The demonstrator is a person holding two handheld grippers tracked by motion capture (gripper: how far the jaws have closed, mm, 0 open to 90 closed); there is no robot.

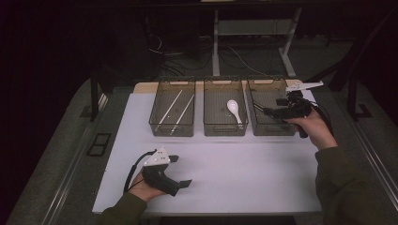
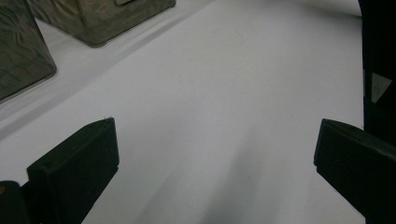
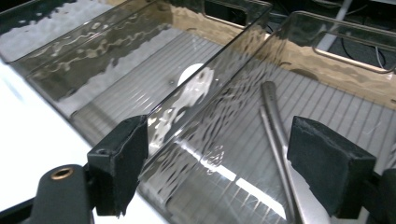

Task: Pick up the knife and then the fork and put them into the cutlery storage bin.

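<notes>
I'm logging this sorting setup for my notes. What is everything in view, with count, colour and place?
Bins: three, clear smoky plastic, in a row at the table's far edge.
Chopsticks: looks like two pairs, pale, in the left bin.
Spoon: one, white, in the middle bin.
Metal utensil: one, silver, lying in the right bin; only its handle shows, so the type is unclear.
Table: one, white top.
Desk legs and cables: dark floor beyond the table.
Left gripper: black, grey plate on top, open, low over the table's near left.
Right gripper: black, open, over the right bin, nothing between its jaws.
</notes>
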